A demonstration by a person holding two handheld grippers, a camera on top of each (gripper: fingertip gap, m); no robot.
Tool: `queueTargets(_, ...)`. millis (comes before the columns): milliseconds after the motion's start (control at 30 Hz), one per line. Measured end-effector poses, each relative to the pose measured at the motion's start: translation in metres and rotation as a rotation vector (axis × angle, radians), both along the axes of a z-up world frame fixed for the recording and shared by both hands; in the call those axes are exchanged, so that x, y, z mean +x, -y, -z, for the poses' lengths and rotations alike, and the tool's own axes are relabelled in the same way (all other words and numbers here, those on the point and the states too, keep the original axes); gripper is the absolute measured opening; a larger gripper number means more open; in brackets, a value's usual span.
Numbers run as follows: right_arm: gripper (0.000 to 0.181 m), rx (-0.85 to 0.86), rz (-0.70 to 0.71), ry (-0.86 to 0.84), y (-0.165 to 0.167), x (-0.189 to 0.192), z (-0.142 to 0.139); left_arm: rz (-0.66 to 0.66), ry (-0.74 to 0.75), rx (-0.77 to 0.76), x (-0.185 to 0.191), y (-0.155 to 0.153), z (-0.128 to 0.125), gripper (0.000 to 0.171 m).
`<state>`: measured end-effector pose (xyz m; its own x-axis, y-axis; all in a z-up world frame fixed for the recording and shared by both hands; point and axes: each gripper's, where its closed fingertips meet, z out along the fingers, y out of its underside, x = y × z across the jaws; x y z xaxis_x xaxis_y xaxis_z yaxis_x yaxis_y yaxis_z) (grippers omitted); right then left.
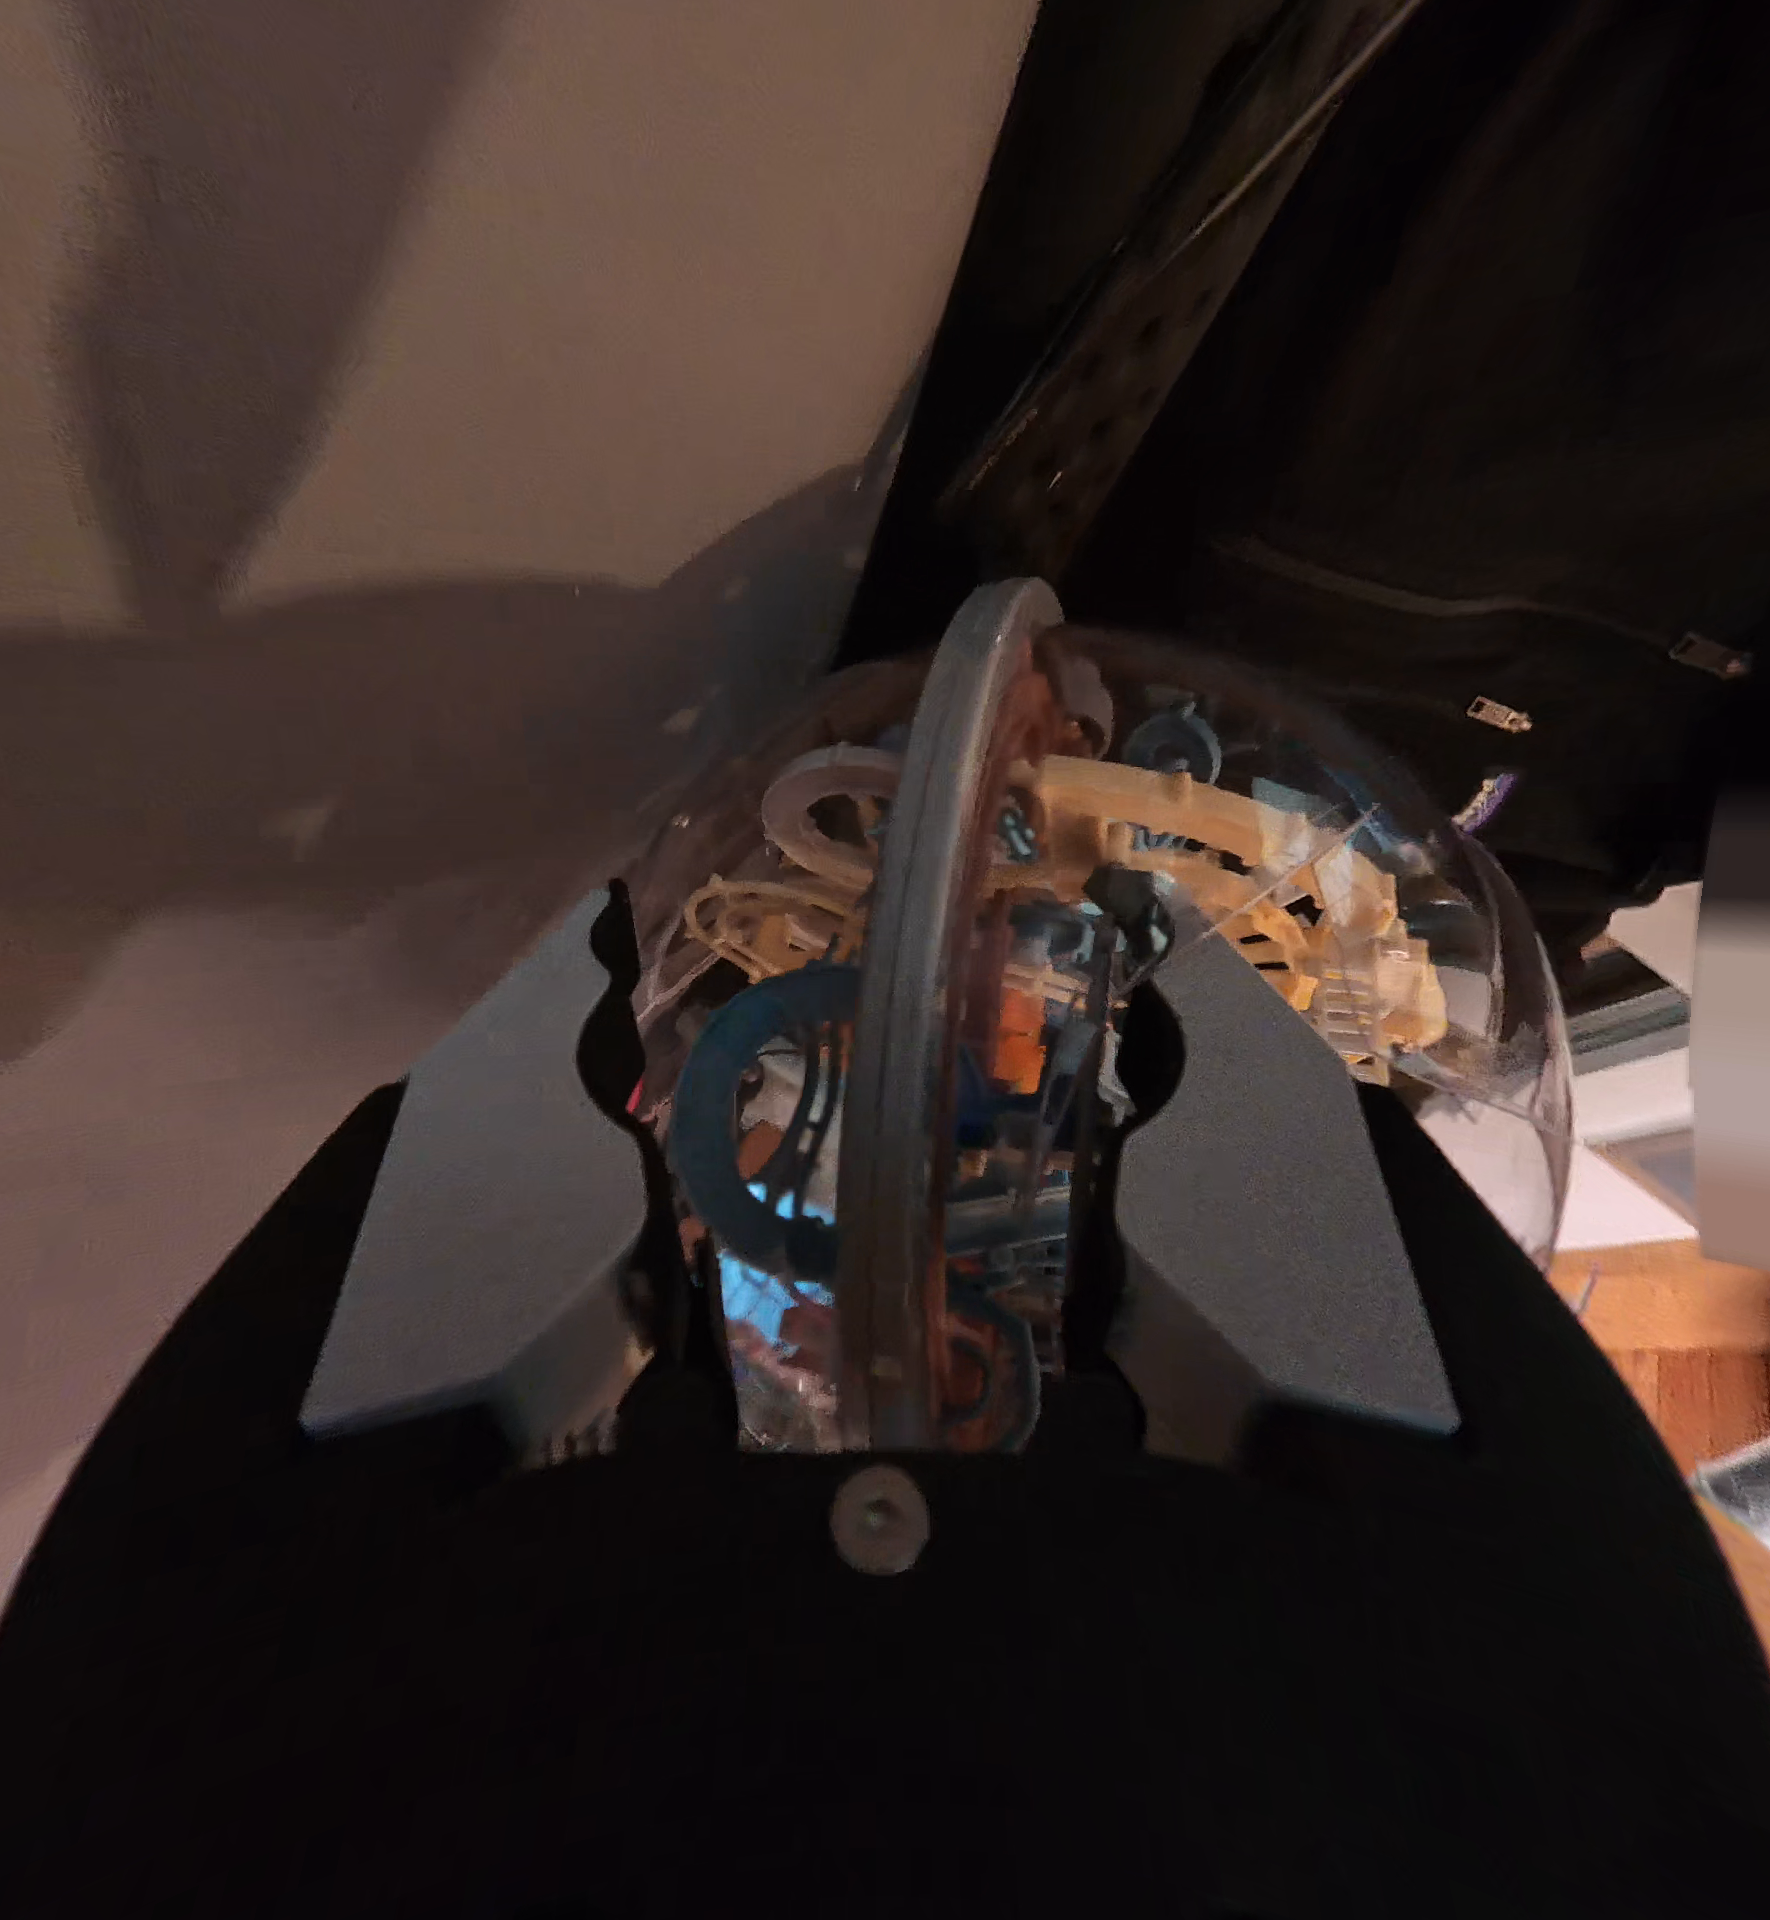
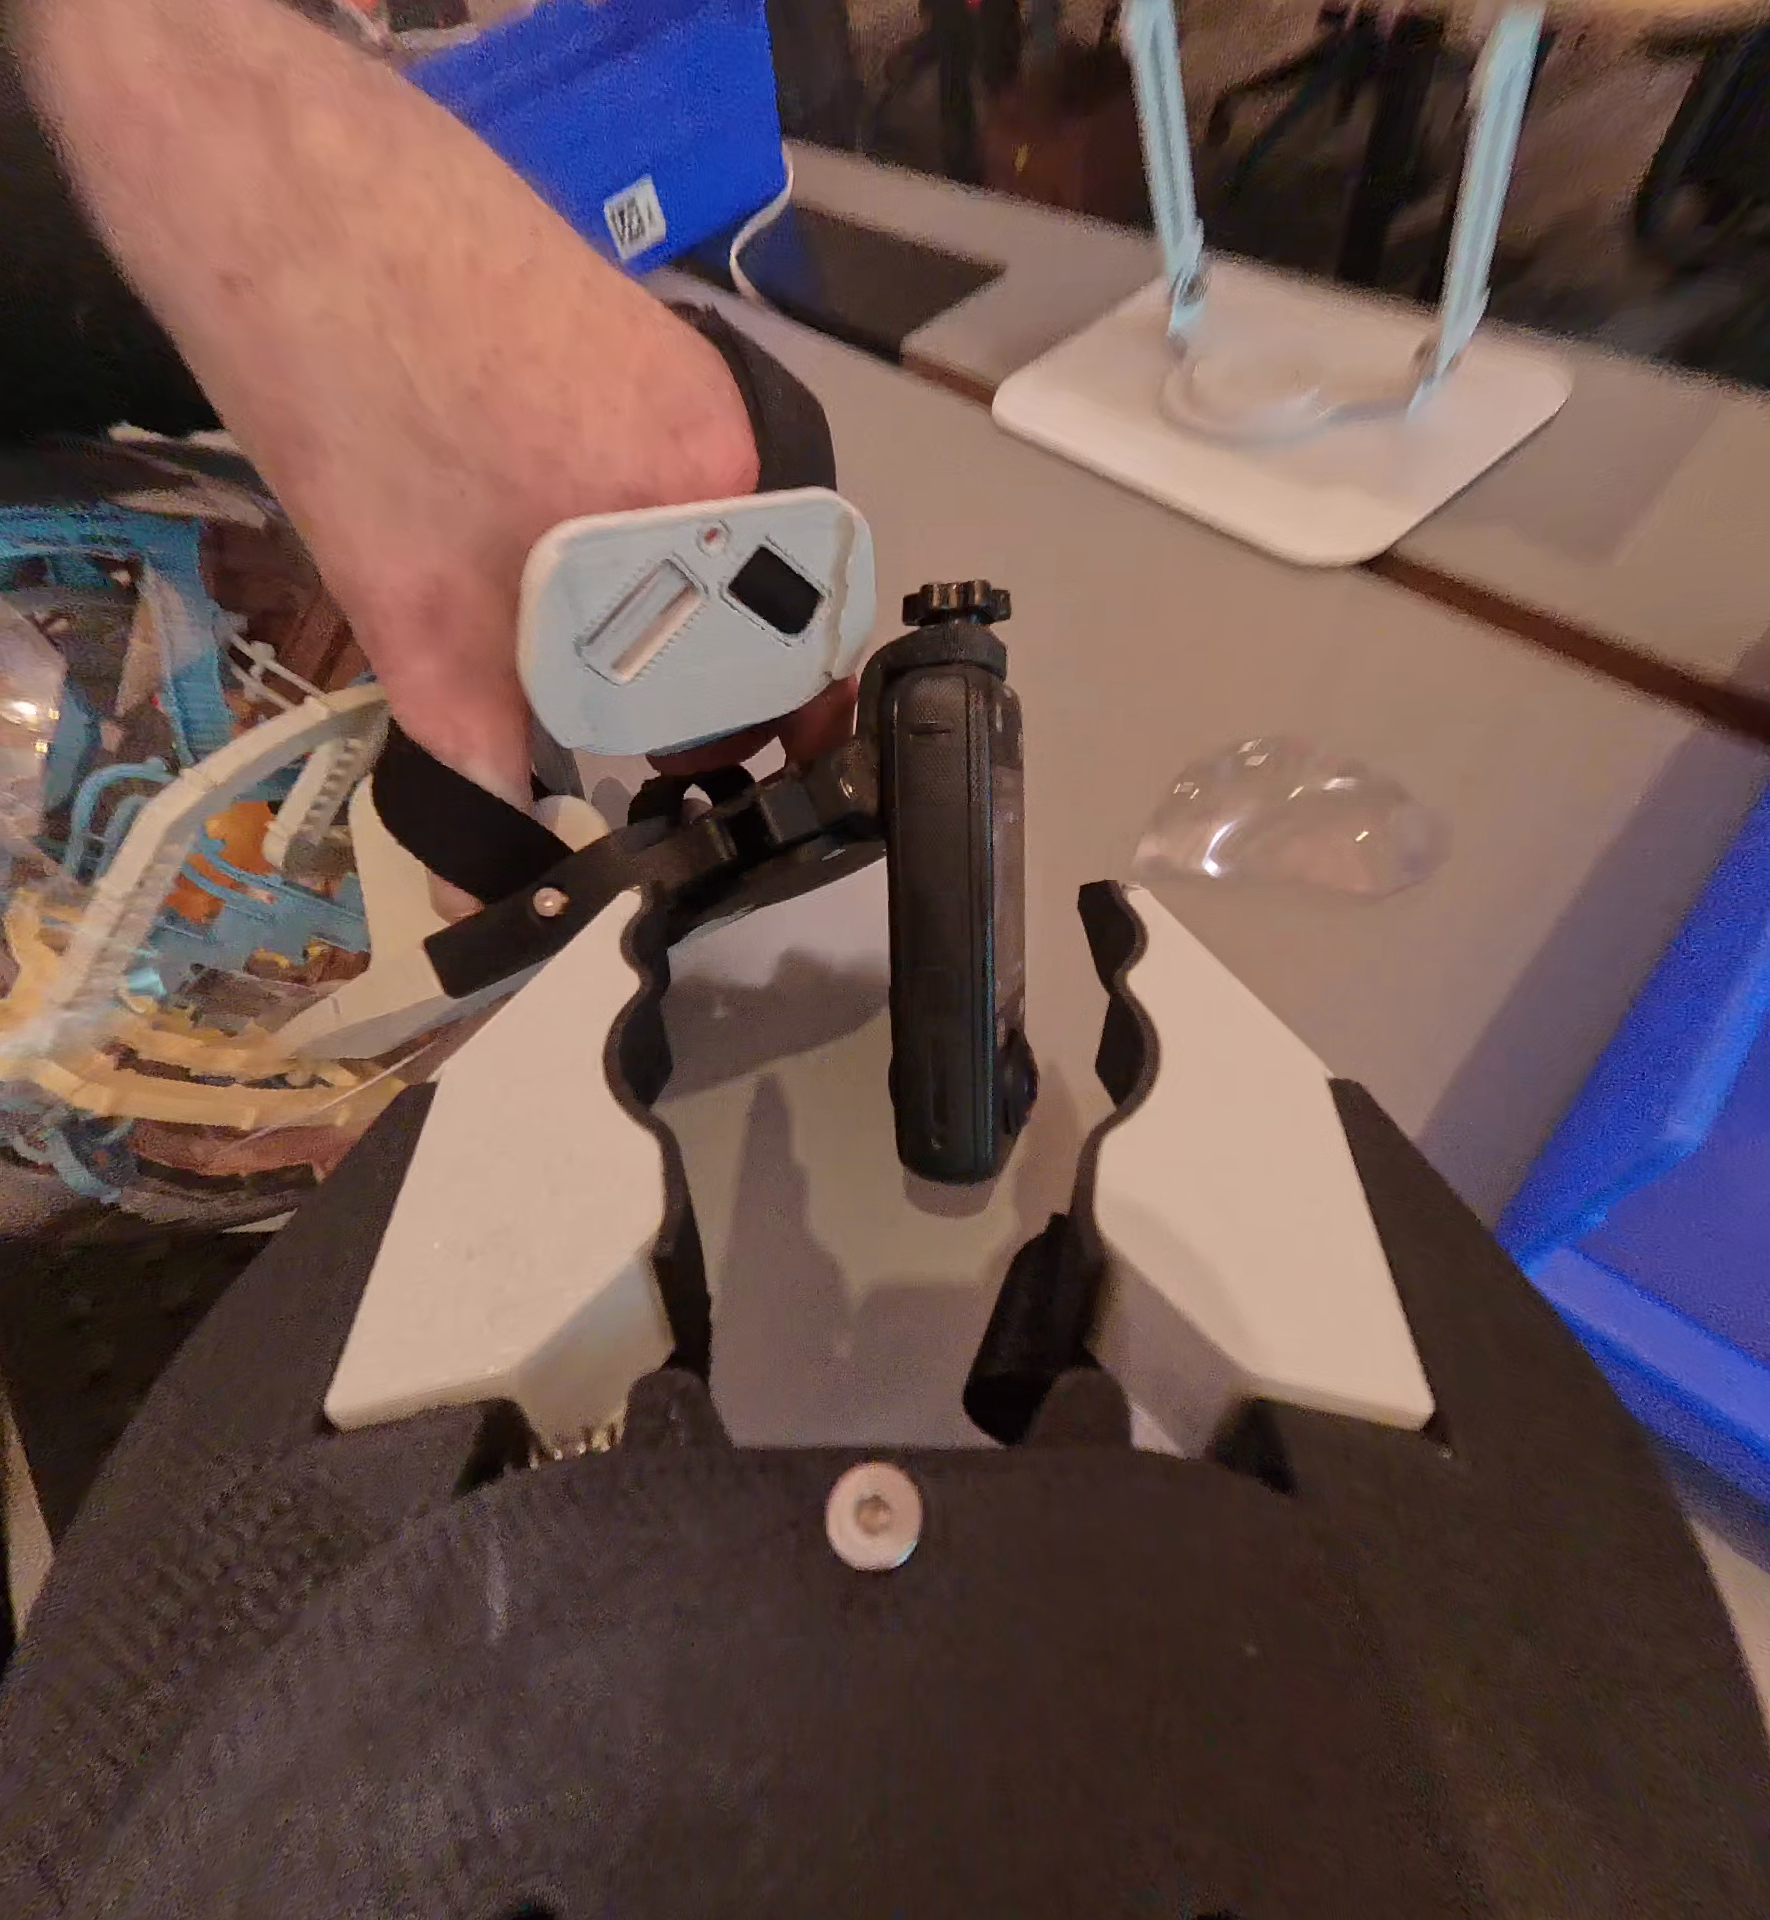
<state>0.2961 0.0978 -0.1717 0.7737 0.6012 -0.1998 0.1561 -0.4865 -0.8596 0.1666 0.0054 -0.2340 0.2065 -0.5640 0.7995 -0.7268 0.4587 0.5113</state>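
My left gripper (image 1: 876, 925) is shut on a clear plastic maze ball (image 1: 1276, 935) with blue, cream and orange tracks inside. Its grey fingers (image 1: 507, 1164) press on either side of the ball's grey rim (image 1: 912, 935). In the right wrist view the ball (image 2: 133, 883) is at the left, beside a person's hand (image 2: 424, 416) on the left gripper's pale handle (image 2: 694, 623) and black camera (image 2: 954, 883). My right gripper (image 2: 873, 914) is open and empty above the grey table (image 2: 1224, 665), just behind that camera.
A clear plastic dome piece (image 2: 1286, 821) lies on the table ahead right. A white stand base (image 2: 1276, 436) with clear prongs is farther back. Blue bins stand at the right (image 2: 1691, 1195) and top left (image 2: 632, 114). A black bag (image 1: 1432, 468) hangs behind the ball.
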Motion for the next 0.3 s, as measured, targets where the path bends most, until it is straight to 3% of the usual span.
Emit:
queueTargets(233,0.085,-0.109,-0.053,-0.06,0.003,0.008,0.037,0.054,0.051,-0.127,0.014,0.001,-0.002,0.085)
queueTargets(267,0.085,-0.1,-0.063,-0.092,0.004,0.006,0.035,0.016,0.101,-0.188,0.023,0.006,-0.008,0.093)
queueTargets(300,0.085,-0.105,-0.069,-0.099,0.005,0.006,0.036,-0.026,0.108,-0.237,0.029,0.01,-0.016,0.089)
